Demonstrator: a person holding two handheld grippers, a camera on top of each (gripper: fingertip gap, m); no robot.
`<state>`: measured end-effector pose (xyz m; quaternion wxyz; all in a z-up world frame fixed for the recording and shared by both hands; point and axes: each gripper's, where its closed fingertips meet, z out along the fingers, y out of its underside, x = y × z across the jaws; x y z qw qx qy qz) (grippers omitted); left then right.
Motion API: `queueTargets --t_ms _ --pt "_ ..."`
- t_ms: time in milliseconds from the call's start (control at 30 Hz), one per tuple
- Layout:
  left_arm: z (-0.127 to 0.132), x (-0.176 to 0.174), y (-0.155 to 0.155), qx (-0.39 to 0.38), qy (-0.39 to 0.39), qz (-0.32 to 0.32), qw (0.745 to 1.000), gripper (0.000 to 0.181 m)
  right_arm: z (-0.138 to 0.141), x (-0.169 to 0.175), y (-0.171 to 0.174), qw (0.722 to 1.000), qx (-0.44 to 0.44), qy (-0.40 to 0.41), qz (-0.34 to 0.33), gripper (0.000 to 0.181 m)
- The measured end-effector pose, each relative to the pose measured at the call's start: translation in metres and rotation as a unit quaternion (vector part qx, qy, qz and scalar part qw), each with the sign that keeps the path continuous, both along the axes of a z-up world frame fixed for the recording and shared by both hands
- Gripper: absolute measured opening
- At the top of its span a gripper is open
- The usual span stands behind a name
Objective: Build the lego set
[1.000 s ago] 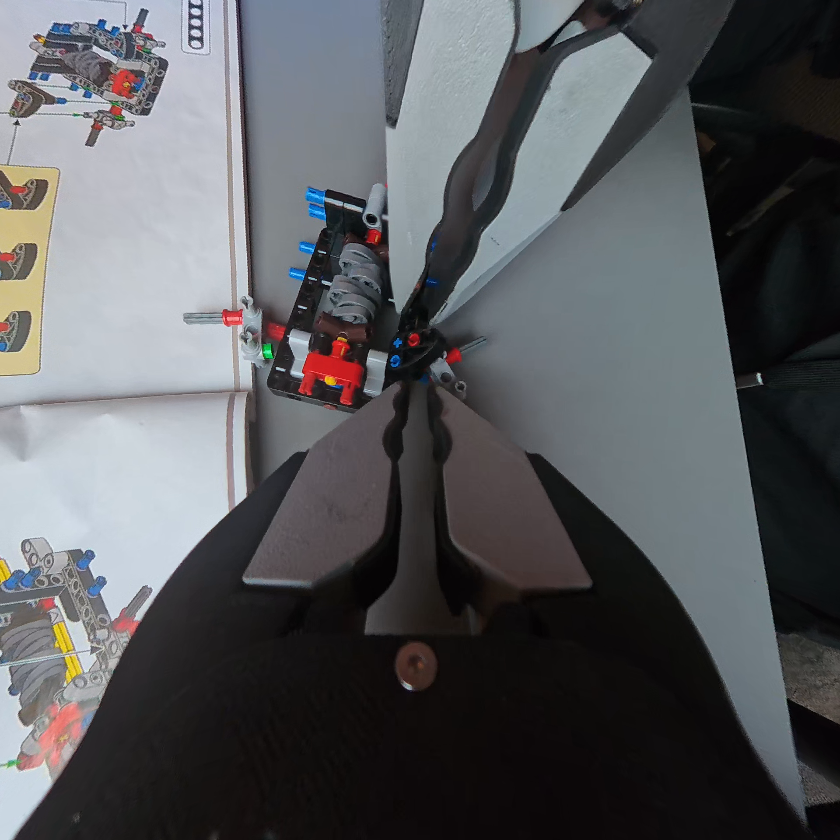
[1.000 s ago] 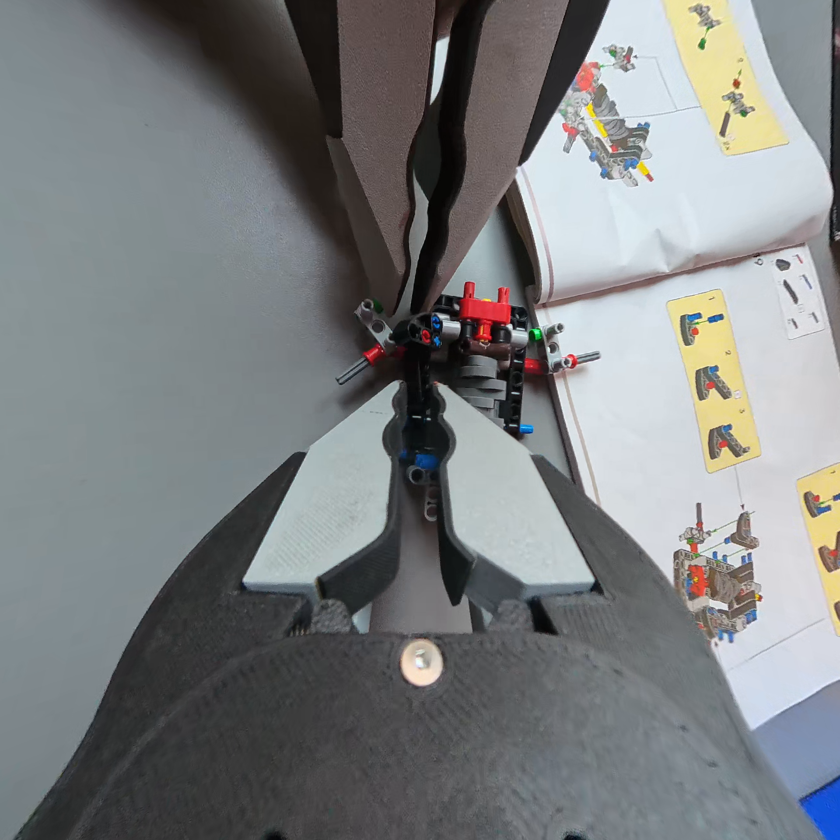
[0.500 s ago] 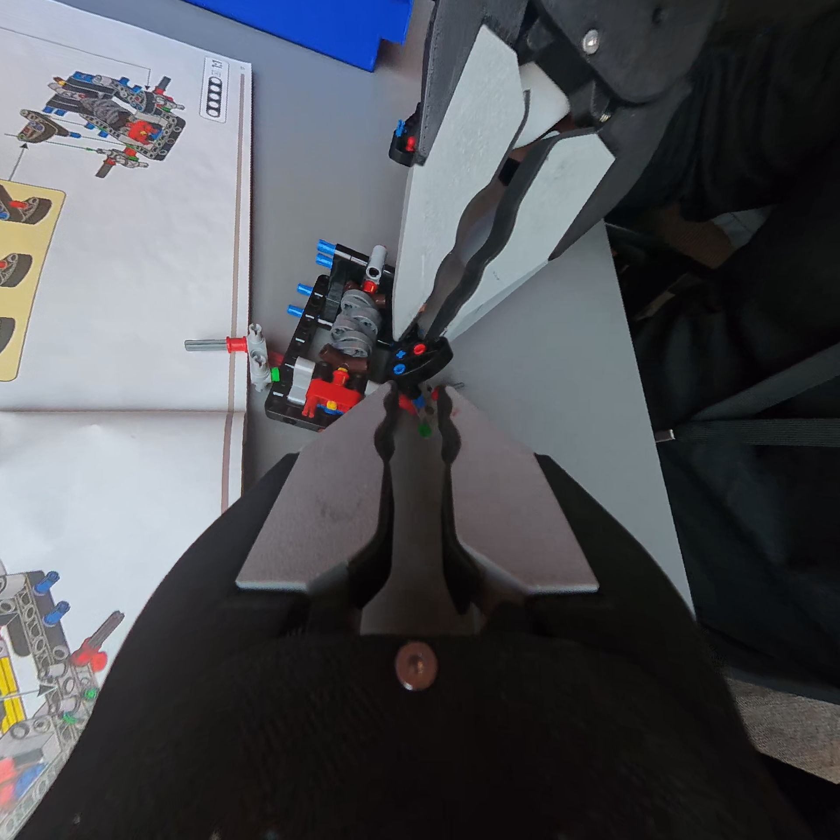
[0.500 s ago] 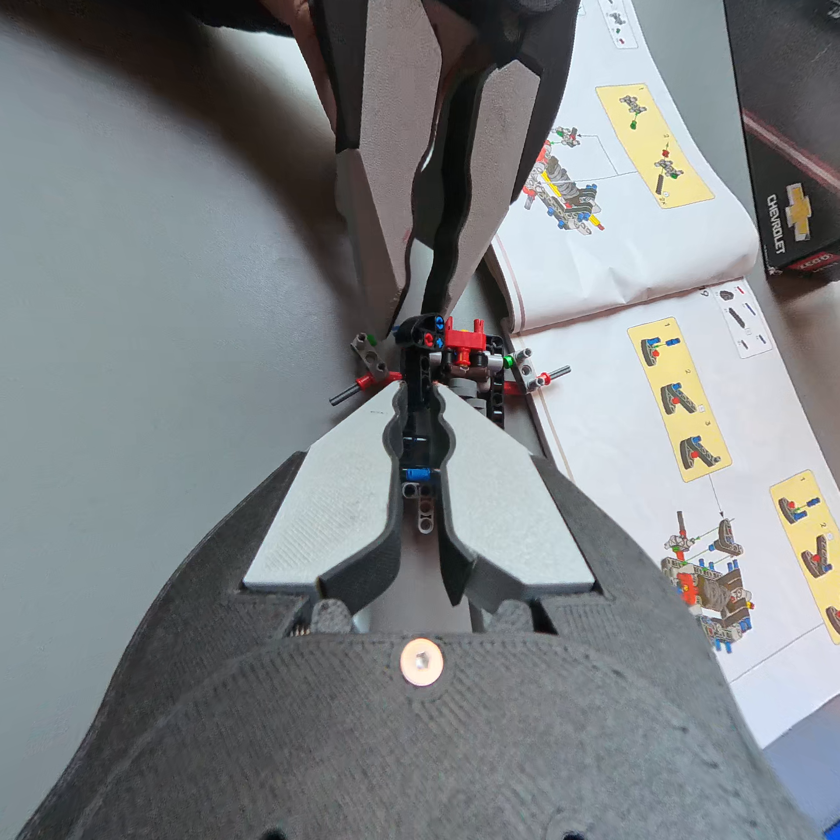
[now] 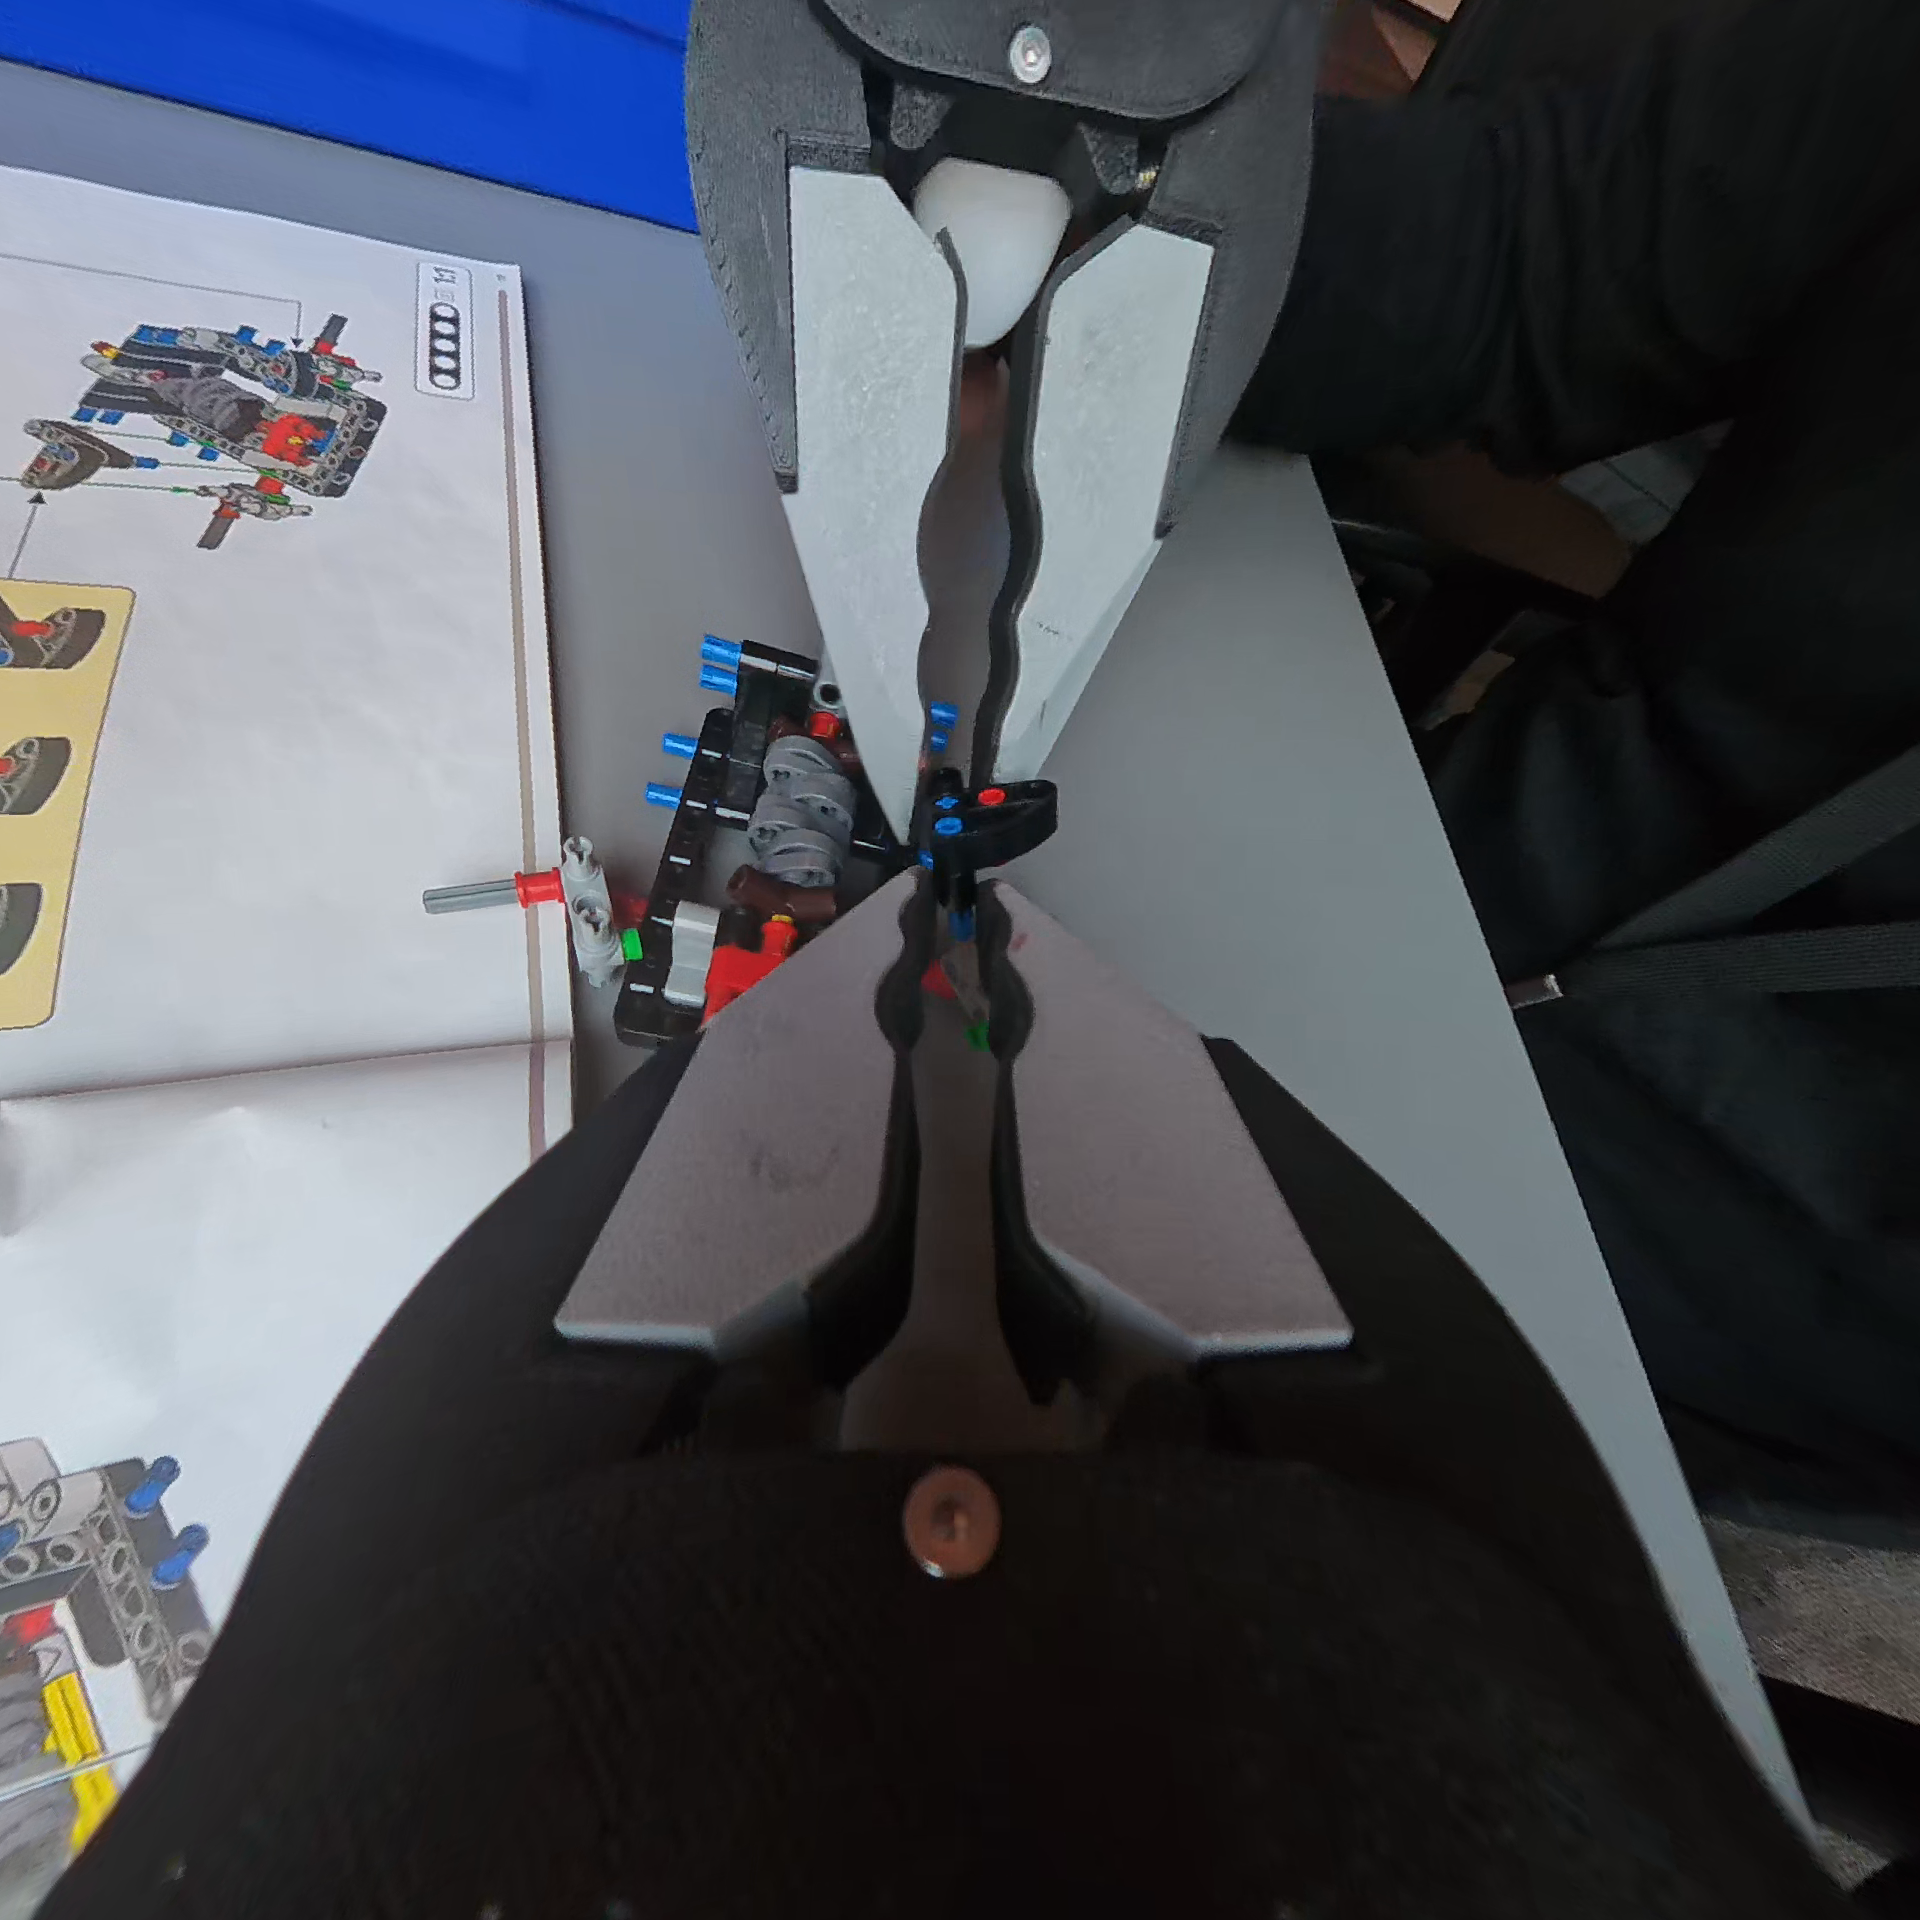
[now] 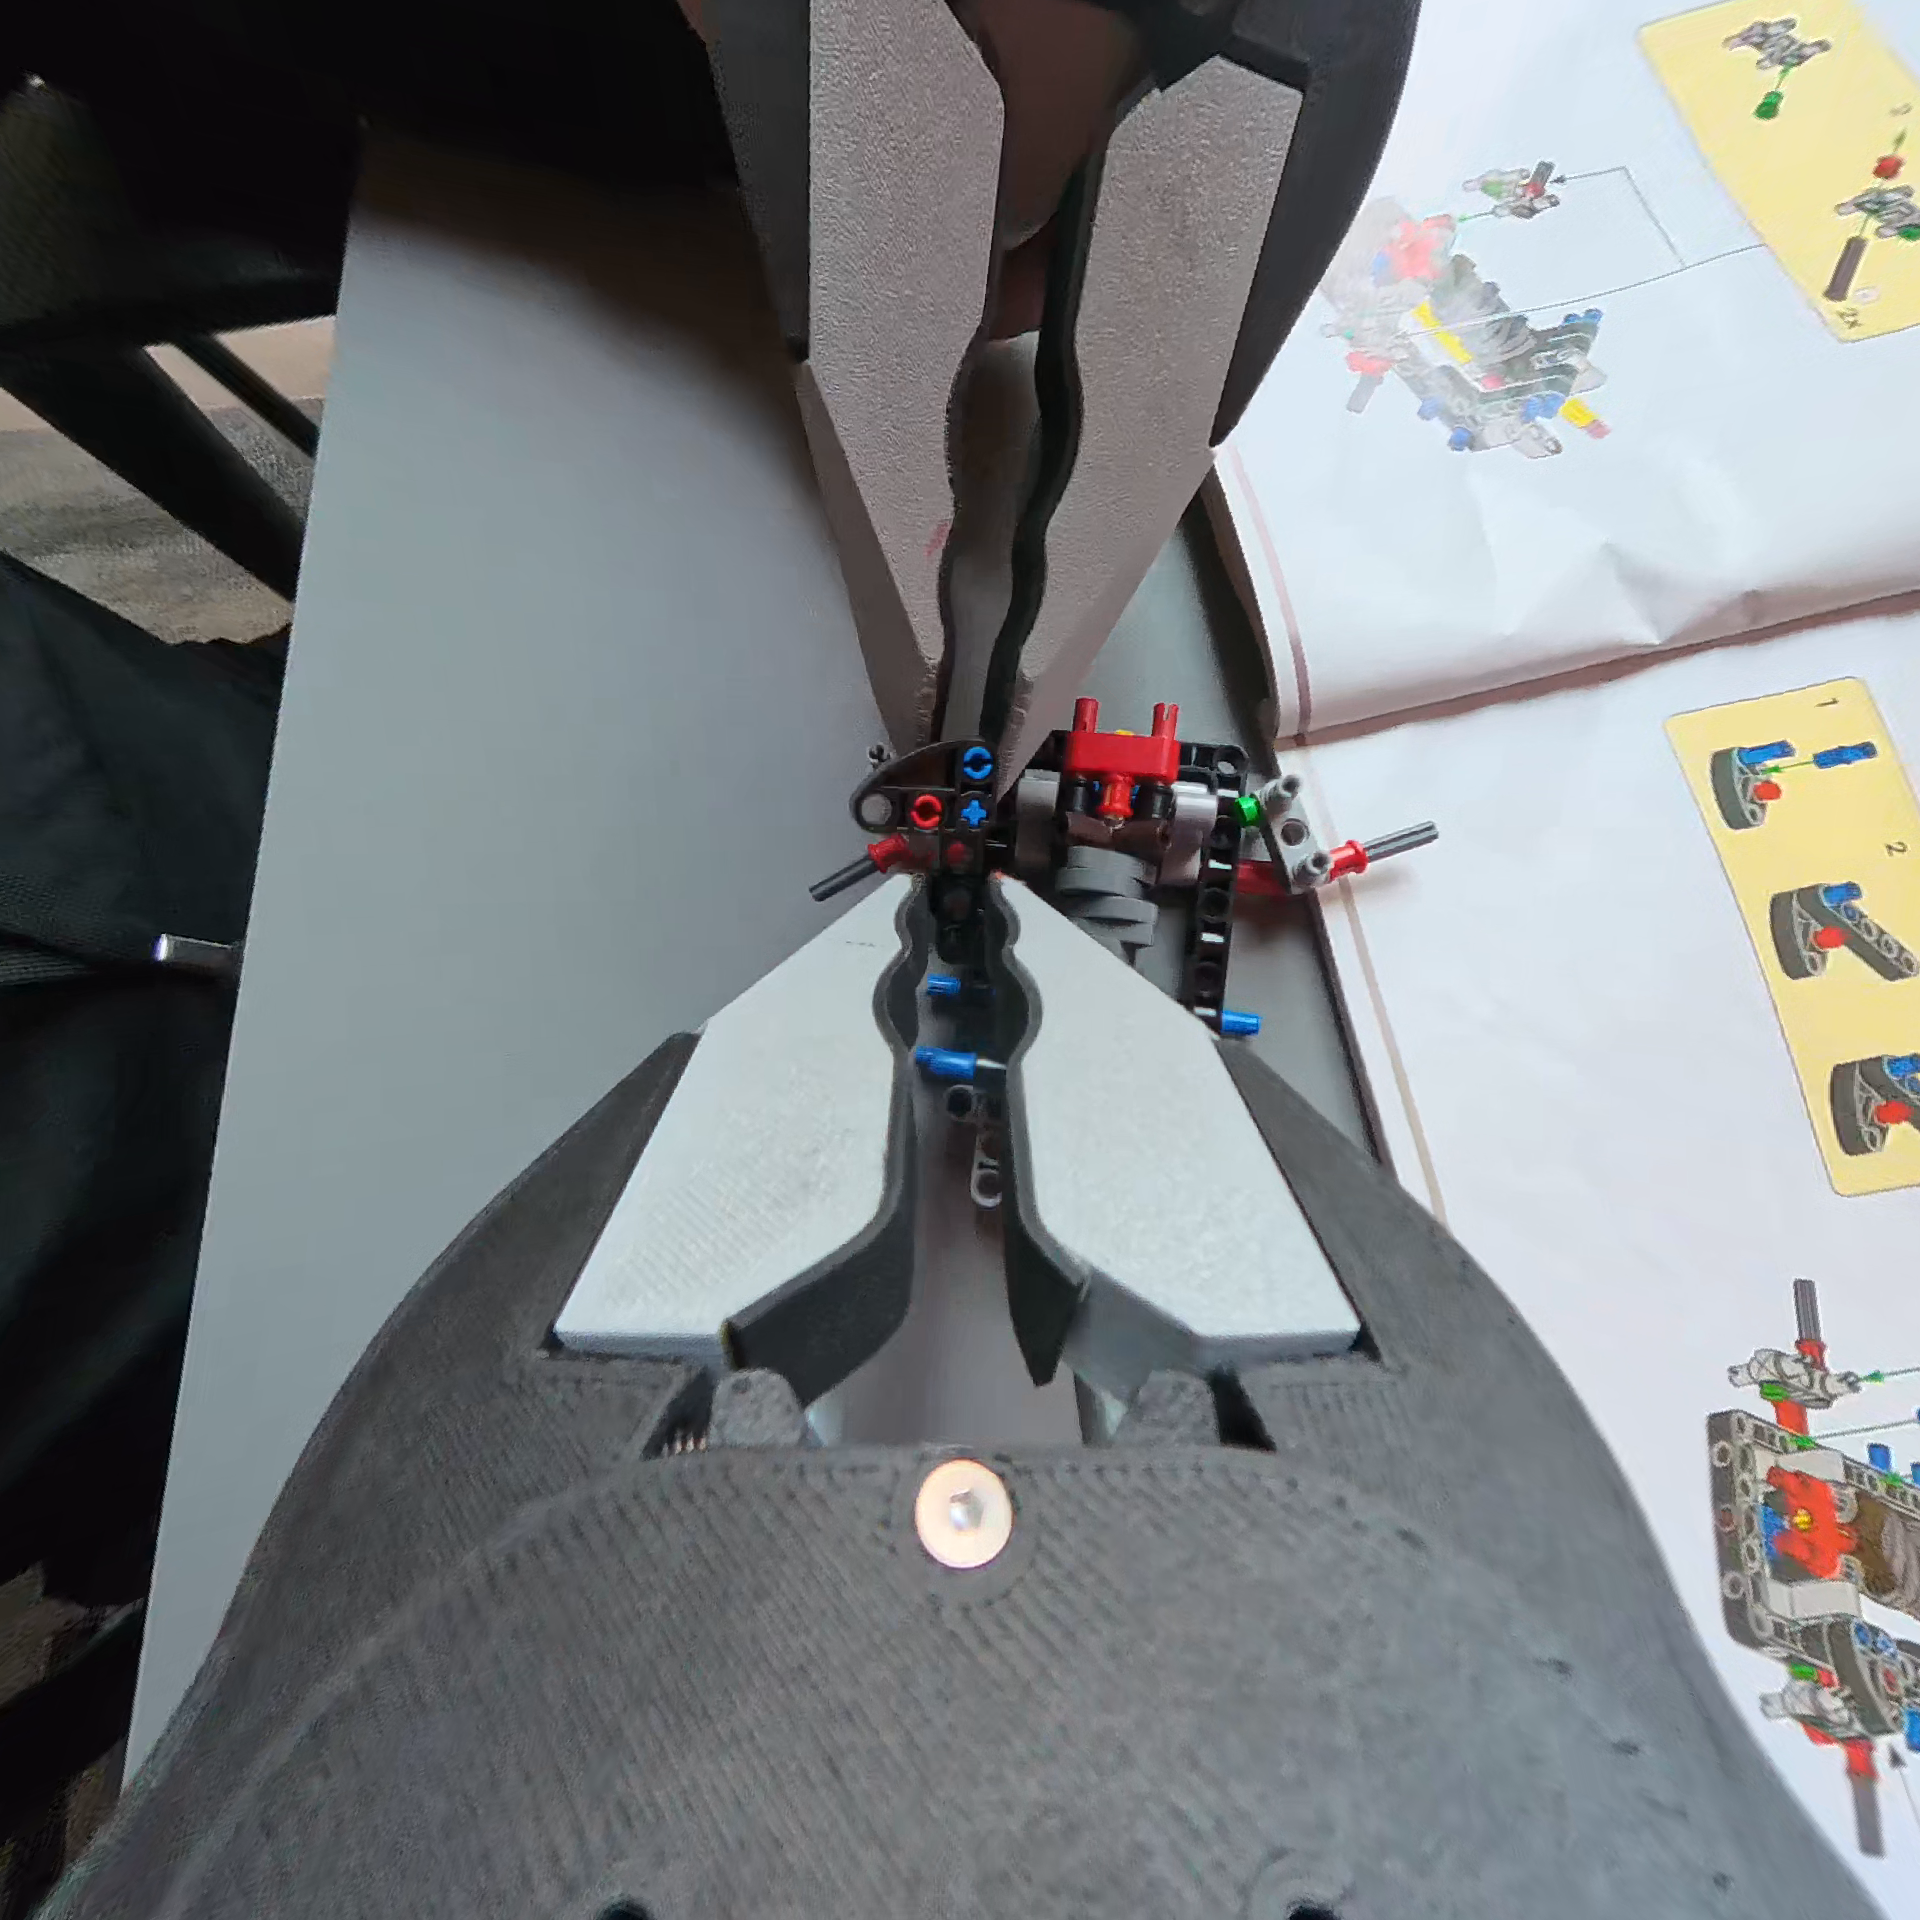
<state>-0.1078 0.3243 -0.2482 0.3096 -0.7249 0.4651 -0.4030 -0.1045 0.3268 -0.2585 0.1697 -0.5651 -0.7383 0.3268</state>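
The part-built lego assembly, a black frame with a grey worm gear and red parts, lies on the grey table; it also shows in the right wrist view. My right gripper is shut on the assembly's black side beam, which carries blue pins. My left gripper faces it tip to tip and is shut on a black curved piece with blue and red pins, held against the assembly's side. The joint between them is hidden by the fingers.
The open instruction booklet lies beside the assembly, also in the right wrist view. A grey axle with a red bush sticks out over the booklet. A blue object sits behind it. The table edge runs close by. My left and right fingertips are right by each other. My right tips are roughly 30 cm from the blue object.
Both grippers have swung round and now face each other squarely, tip to tip. The black curved piece has turned and now shows its flat face in the right wrist view.
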Motion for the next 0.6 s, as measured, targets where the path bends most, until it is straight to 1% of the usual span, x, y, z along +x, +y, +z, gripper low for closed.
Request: queueTargets --t_ms 167,300,433,600 --pt "-0.005 -0.004 0.004 0.041 0.026 0.0 0.999 0.004 -0.002 -0.002 0.003 0.999 0.013 -0.028 0.011 0.005" --pt "-0.016 -0.005 0.005 0.04 0.06 0.009 0.997 0.004 -0.012 -0.001 0.005 0.997 0.011 -0.074 -0.004 0.004" --pt "-0.011 -0.016 0.008 0.043 0.062 0.029 0.997 0.006 -0.011 0.001 0.006 0.996 0.0 -0.082 -0.027 0.004" --pt "-0.006 -0.024 0.01 0.047 0.061 0.041 0.996 0.007 -0.015 0.004 0.006 0.994 0.018 -0.101 -0.038 0.004"
